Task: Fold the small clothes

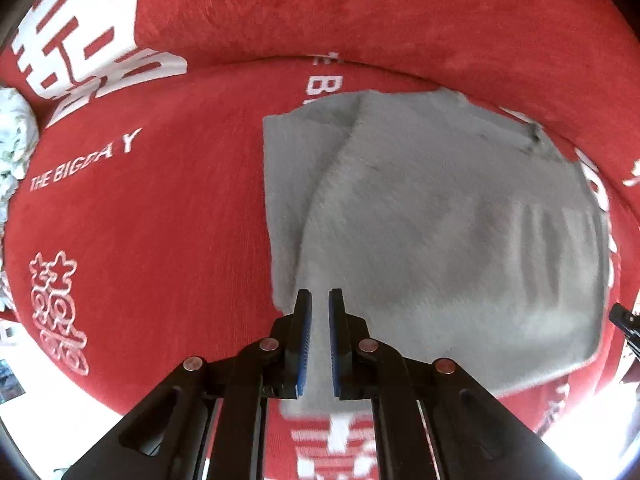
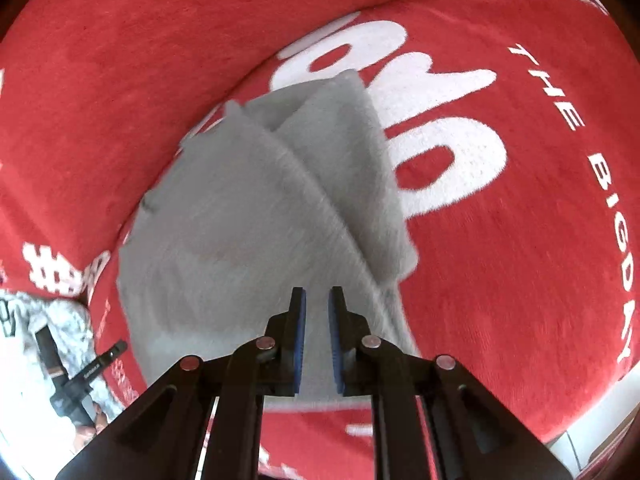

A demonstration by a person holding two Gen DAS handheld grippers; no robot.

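A grey garment (image 1: 440, 220) lies folded on a red blanket (image 1: 160, 248), with one flap laid over along its left side. Over the garment's near left corner my left gripper (image 1: 320, 294) points down, shut to a thin slit. Grey cloth shows behind the slit, and I cannot tell if any is pinched. In the right wrist view the same garment (image 2: 240, 220) sits below my right gripper (image 2: 317, 292). Its pads stand a narrow gap apart above the near edge and do not press on the cloth. The pictures are blurred by motion.
The blanket (image 2: 520, 240) carries large white lettering and rises into a fold behind the garment. White patterned fabric (image 1: 14, 136) lies at the far left. A hand (image 2: 94, 420) holds the other gripper's body (image 2: 76, 380) at lower left. A bright floor (image 1: 60, 396) shows past the blanket's near edge.
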